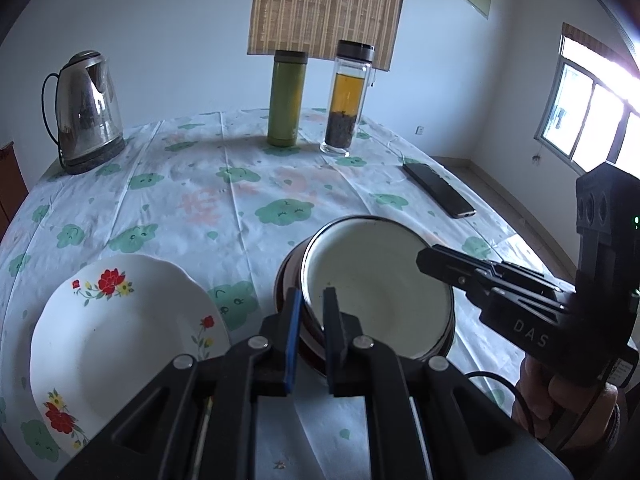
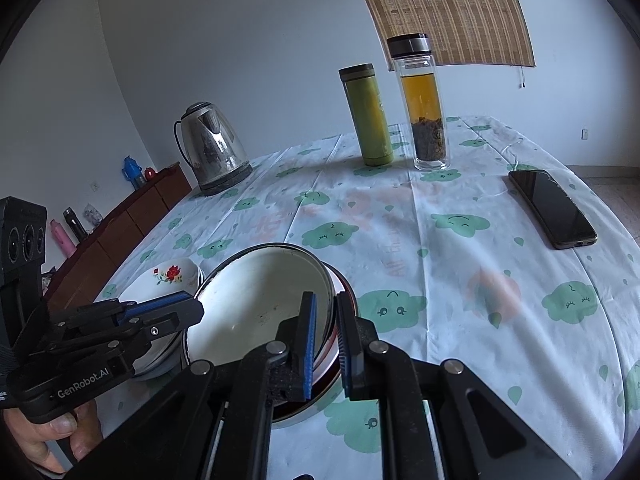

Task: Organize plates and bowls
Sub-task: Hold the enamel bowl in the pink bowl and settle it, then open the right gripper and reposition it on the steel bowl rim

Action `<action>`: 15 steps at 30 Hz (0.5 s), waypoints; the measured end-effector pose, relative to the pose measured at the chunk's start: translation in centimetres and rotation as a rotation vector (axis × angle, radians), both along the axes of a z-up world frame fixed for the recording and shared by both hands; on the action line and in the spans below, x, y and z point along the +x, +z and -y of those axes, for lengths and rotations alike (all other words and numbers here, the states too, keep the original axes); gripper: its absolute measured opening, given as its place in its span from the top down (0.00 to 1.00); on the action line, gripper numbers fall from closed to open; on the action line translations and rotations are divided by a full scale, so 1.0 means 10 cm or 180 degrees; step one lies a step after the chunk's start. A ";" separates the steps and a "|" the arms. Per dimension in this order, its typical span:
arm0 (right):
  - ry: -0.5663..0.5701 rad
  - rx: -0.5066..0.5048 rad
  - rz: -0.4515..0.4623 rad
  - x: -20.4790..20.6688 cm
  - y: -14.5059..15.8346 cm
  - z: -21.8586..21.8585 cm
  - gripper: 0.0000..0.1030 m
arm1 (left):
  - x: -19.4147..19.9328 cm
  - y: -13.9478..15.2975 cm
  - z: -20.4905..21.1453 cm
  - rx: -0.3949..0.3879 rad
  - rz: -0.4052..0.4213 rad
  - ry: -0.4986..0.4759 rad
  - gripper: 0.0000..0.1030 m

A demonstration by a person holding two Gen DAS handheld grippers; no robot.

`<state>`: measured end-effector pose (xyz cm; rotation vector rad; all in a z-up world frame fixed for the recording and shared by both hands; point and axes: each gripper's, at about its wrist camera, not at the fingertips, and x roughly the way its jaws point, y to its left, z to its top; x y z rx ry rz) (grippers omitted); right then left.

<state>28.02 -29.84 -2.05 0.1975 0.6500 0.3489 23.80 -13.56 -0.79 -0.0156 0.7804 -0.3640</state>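
A white enamel bowl (image 1: 380, 280) with a metal rim and dark red outside sits tilted in the middle of the table. My left gripper (image 1: 313, 296) is shut on its left rim, blue pads on either side of the wall. My right gripper (image 1: 424, 258) reaches in from the right and touches the opposite rim. In the right wrist view the right gripper (image 2: 325, 300) is shut on the right rim of the bowl (image 2: 256, 300), and the left gripper (image 2: 196, 308) holds the far side. A white floral plate (image 1: 112, 336) lies just left of the bowl; the same plate (image 2: 168, 276) is partly hidden behind the left gripper.
At the far side of the table stand a steel kettle (image 1: 86, 112), a green flask (image 1: 286, 100) and a glass tea bottle (image 1: 346, 100). A black phone (image 1: 438, 196) lies at the right edge. A patterned cloth (image 1: 240, 200) covers the table. A wooden sideboard (image 2: 120, 220) stands beyond the table's left side.
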 end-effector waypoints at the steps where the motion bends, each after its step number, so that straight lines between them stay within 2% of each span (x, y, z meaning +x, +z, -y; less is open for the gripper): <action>1: -0.0002 -0.0001 0.0001 0.00 0.00 0.00 0.89 | 0.00 0.00 0.01 -0.0001 0.0002 -0.0003 0.94; 15: -0.0048 -0.0045 -0.0005 0.03 -0.03 0.02 0.89 | -0.02 0.01 0.00 -0.0026 0.0008 -0.0006 0.90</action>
